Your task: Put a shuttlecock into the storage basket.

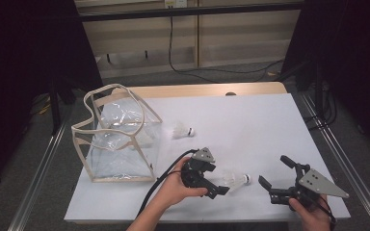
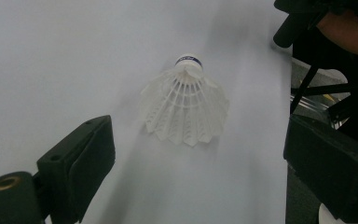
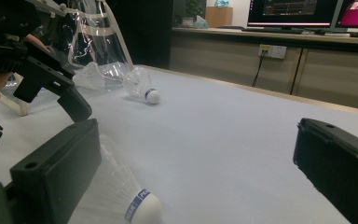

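Note:
A white feather shuttlecock [image 1: 235, 180] with a blue-banded cork lies on its side near the table's front edge, between my two grippers. My left gripper [image 1: 216, 179] is open just left of it, the jaws on either side of the feather skirt without touching it. In the left gripper view the shuttlecock [image 2: 185, 105] lies ahead of that gripper [image 2: 205, 168], cork pointing away. My right gripper [image 1: 276, 172] stands open to its right. In the right gripper view the shuttlecock [image 3: 121, 198] lies by the left jaw of the right gripper [image 3: 200, 177]. A second shuttlecock [image 1: 183, 130] rests farther back.
A clear plastic bag [image 1: 118, 134] with beige trim stands open-topped at the table's left, and the second shuttlecock [image 3: 142, 86] lies just beside it. The white table [image 1: 250, 120] has free room across its right half. Cabinets and monitors are beyond the far edge.

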Demonstrator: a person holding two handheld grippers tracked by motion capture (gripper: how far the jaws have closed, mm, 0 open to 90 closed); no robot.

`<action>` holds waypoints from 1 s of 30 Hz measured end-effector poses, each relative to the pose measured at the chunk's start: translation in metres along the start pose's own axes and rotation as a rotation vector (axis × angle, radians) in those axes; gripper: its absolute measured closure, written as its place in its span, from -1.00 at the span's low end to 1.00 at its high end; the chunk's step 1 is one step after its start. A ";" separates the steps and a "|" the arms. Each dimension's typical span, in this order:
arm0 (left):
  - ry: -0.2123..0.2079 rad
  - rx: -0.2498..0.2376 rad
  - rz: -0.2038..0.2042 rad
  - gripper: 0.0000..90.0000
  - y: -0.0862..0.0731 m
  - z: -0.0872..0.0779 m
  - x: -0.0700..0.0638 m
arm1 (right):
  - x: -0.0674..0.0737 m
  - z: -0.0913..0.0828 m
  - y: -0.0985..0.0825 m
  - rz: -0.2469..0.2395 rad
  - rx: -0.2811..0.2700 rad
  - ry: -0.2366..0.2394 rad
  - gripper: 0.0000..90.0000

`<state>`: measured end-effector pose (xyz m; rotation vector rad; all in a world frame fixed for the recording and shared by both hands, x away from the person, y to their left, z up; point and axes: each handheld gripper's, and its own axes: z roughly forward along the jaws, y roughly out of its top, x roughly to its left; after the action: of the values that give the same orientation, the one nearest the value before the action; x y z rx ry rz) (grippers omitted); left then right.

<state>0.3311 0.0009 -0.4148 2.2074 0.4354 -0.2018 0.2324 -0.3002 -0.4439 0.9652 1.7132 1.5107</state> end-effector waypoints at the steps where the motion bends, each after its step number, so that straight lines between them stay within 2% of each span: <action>1: 0.000 0.001 0.000 -0.79 0.000 0.000 0.000 | 0.000 0.000 0.000 0.002 0.002 0.000 -0.99; 16: -0.006 0.009 0.006 -0.78 -0.001 0.009 -0.003 | -0.001 -0.001 0.000 0.009 -0.001 0.000 -0.99; 19: 0.009 0.018 0.009 -0.77 0.000 0.011 -0.004 | -0.001 -0.001 0.000 0.010 -0.002 -0.002 -0.99; 20: -0.005 0.009 0.006 -0.77 0.000 0.013 -0.004 | -0.001 -0.001 0.000 0.009 -0.002 -0.002 -0.99; 30: -0.010 0.015 0.014 -0.69 0.001 0.021 -0.007 | -0.001 -0.001 0.000 0.011 -0.003 -0.004 -0.99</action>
<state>0.3255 -0.0180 -0.4250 2.2229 0.4141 -0.2091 0.2321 -0.3018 -0.4440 0.9766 1.7049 1.5175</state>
